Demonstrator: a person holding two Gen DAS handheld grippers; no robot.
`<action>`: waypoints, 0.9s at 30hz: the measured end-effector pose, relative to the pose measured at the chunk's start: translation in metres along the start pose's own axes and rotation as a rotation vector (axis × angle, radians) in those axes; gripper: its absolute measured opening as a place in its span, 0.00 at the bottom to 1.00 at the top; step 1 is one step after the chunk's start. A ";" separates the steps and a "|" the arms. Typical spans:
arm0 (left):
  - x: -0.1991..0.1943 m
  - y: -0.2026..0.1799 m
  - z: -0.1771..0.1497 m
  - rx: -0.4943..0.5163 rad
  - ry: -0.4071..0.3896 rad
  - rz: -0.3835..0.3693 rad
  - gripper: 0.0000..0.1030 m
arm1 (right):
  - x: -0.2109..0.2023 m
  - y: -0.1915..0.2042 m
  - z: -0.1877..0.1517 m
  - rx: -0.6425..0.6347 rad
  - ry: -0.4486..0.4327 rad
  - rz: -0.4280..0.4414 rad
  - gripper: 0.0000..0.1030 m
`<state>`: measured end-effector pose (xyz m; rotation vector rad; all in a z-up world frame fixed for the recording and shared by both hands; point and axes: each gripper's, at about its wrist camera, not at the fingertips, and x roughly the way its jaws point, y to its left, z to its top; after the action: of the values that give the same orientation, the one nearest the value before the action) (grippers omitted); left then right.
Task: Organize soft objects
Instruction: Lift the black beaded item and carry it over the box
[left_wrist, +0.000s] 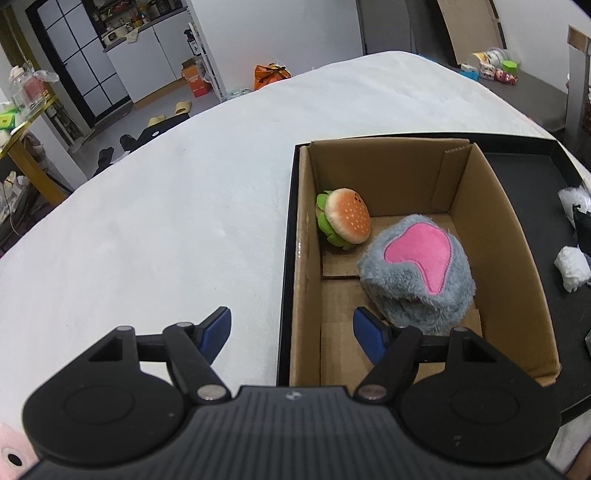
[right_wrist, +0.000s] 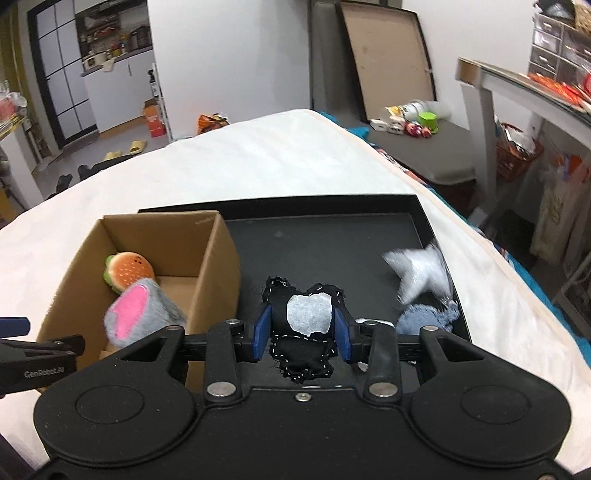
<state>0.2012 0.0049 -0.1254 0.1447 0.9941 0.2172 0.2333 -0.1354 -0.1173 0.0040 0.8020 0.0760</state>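
A cardboard box (left_wrist: 480, 206) stands in the left part of a black tray (right_wrist: 325, 236) on a white bed. Inside it lie a burger plush (left_wrist: 345, 220) and a grey furry plush with a pink patch (left_wrist: 419, 269). My left gripper (left_wrist: 291, 334) hovers open over the box's near left wall, nothing between its blue pads. My right gripper (right_wrist: 303, 332) is shut on a black stitched plush with a white patch (right_wrist: 308, 314), held above the tray. A white star plush (right_wrist: 419, 273) and a blue denim plush (right_wrist: 424, 317) lie at the tray's right side.
The white bed cover (left_wrist: 166, 221) spreads left and beyond the tray. A grey bench (right_wrist: 424, 144) with small items stands past the bed's right edge, beside a shelf unit (right_wrist: 517, 85). The left gripper's arm (right_wrist: 22, 347) shows at the right wrist view's left edge.
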 end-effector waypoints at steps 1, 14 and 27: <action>0.000 0.001 0.000 -0.006 -0.001 -0.002 0.70 | -0.001 0.001 0.001 -0.006 -0.002 0.001 0.35; 0.009 0.017 -0.002 -0.081 0.013 -0.083 0.50 | -0.002 0.046 0.029 -0.096 -0.031 0.056 0.36; 0.023 0.027 -0.004 -0.154 0.064 -0.152 0.11 | 0.002 0.105 0.049 -0.281 -0.038 0.133 0.37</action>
<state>0.2071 0.0367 -0.1400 -0.0786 1.0430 0.1596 0.2628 -0.0296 -0.0813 -0.2067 0.7471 0.3131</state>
